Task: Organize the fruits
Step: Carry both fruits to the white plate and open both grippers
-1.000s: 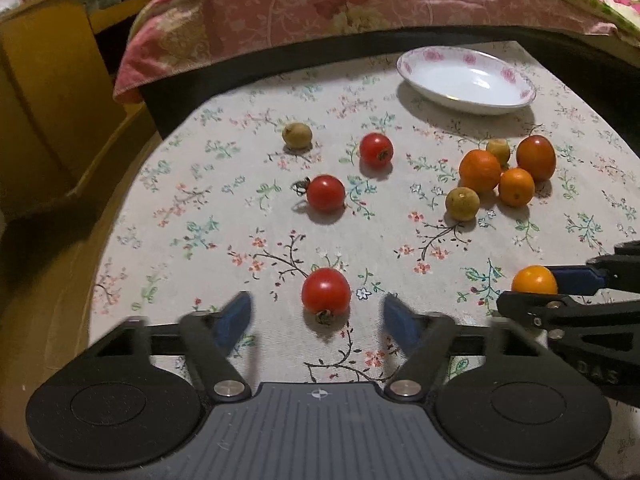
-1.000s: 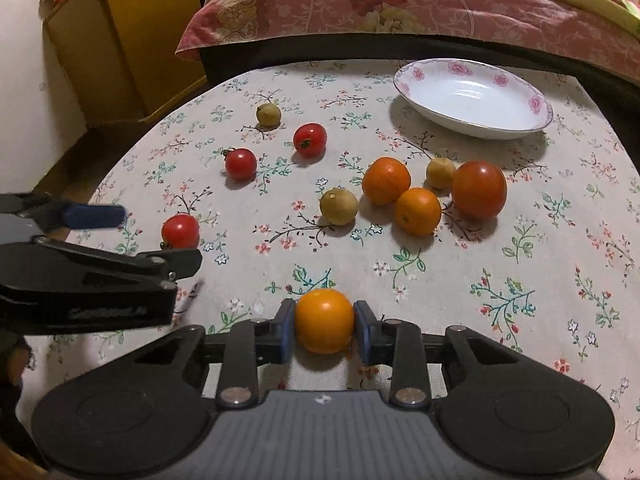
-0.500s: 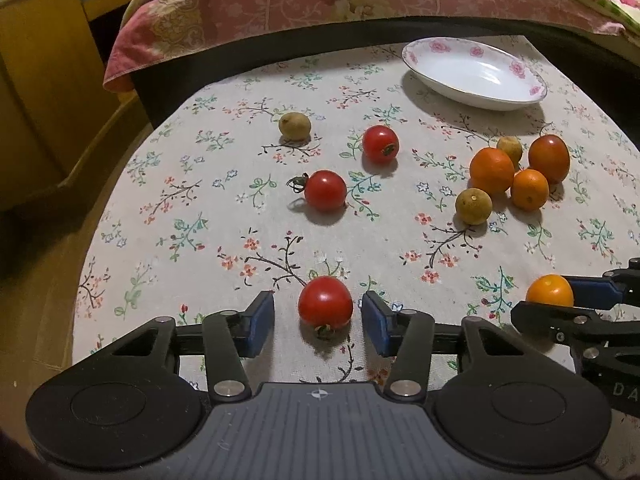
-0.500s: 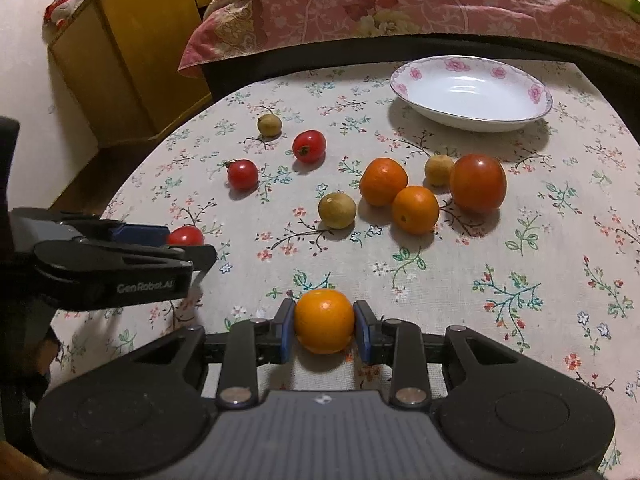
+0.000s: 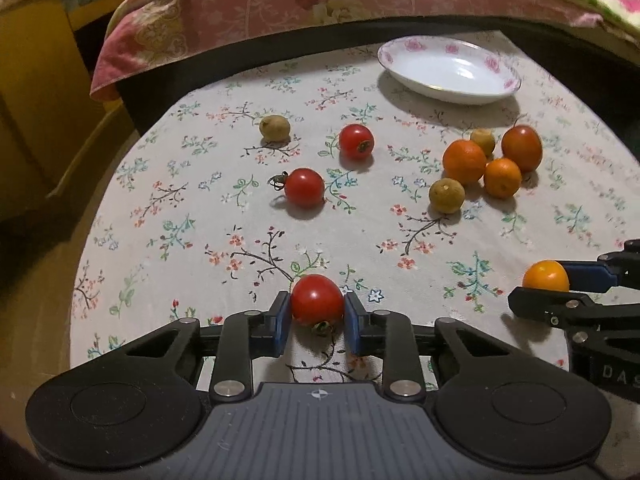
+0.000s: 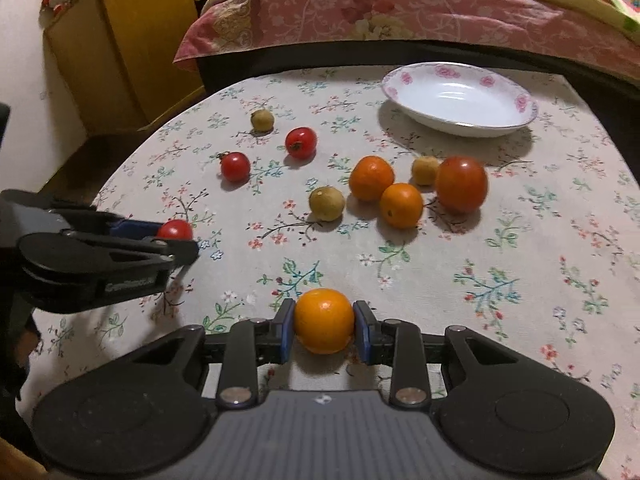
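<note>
A small red tomato (image 5: 316, 298) rests on the floral tablecloth between the blue pads of my left gripper (image 5: 316, 310); the jaws are closing and both pads press its sides. My right gripper (image 6: 324, 324) is shut on a small orange (image 6: 324, 318), held just above the cloth. In the left wrist view, the right gripper (image 5: 550, 282) with its orange shows at the right edge. The left gripper (image 6: 176, 236) with its tomato appears at the left of the right wrist view.
Two more red tomatoes (image 5: 304, 187) (image 5: 356, 142) and a brown fruit (image 5: 274, 128) lie mid-table. To the right cluster two oranges (image 5: 464, 161), a big tomato (image 5: 521, 148) and two brown fruits (image 5: 447, 196). A white plate (image 5: 386, 62) stands at the back, a bed behind it.
My left gripper's jaws have closed from wide apart onto the red tomato. The right gripper still holds its orange in about the same place.
</note>
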